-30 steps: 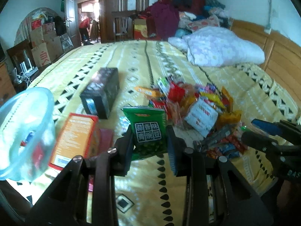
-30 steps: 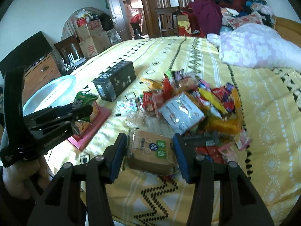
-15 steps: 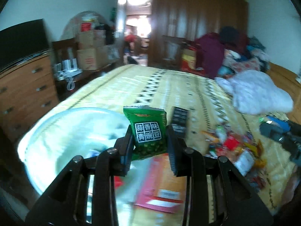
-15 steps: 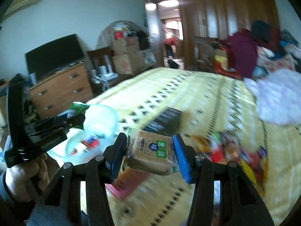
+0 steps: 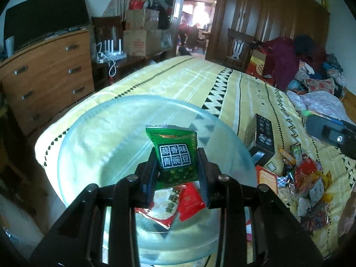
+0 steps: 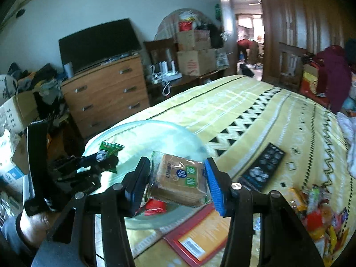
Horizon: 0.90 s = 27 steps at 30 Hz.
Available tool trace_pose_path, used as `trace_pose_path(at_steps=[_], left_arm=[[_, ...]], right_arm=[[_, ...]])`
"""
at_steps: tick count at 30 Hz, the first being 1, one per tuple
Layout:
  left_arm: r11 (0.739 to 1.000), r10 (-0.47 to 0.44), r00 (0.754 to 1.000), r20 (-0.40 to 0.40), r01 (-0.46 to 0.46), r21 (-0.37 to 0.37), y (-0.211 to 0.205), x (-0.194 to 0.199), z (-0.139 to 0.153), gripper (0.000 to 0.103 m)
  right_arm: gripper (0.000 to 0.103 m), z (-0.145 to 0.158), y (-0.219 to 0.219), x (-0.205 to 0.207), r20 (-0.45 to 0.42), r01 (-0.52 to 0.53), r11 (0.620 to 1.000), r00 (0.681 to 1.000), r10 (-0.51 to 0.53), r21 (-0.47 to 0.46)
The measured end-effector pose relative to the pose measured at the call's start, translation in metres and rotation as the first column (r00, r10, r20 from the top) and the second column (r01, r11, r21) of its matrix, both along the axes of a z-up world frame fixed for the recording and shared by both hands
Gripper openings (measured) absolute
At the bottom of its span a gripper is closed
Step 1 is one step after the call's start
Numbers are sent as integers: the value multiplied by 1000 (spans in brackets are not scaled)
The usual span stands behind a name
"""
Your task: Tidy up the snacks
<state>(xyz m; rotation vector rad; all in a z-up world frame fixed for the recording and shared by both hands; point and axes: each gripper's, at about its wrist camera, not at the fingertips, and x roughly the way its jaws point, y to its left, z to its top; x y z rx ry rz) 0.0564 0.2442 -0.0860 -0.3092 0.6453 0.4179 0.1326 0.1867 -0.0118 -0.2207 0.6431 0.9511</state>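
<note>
My left gripper (image 5: 178, 173) is shut on a green snack packet (image 5: 175, 153) with white characters, held above a clear plastic bowl (image 5: 93, 138) on the bed. Red and white packets (image 5: 189, 200) lie in the bowl's bottom. My right gripper (image 6: 176, 185) is shut on a clear-wrapped pack of brown crackers (image 6: 178, 183), hanging over the near rim of the same bowl (image 6: 155, 131). In the right wrist view the left gripper (image 6: 104, 161) with its green packet (image 6: 109, 151) hangs at the left above the bowl. A heap of loose snacks (image 5: 307, 184) lies on the bed to the right.
A black box (image 5: 262, 138) and an orange flat box (image 6: 204, 238) lie on the yellow patterned bedspread (image 6: 255, 111) beside the bowl. A wooden dresser (image 6: 104, 95) with a dark screen stands left of the bed. Cardboard boxes (image 6: 195, 51) and clothes crowd the far end.
Both grippers have swung left from the snack heap to above the bowl, each still gripping its snack. The bowl now fills the middle of the left wrist view.
</note>
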Motion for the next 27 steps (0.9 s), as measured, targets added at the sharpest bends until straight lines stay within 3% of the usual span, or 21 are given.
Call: trace_pose_path(at_steps=[10,27], left_arm=[[999,23,1000,-14,-24,-26,30,-7,-12,33],[999,25,1000,-18,-26,-40,39,-7,-20,33]], right_arm=[[54,-30,52,-1,-33,-59,996,998,57,-71],[54,-43,70,-4,-46,-64,992,997,59,-113]])
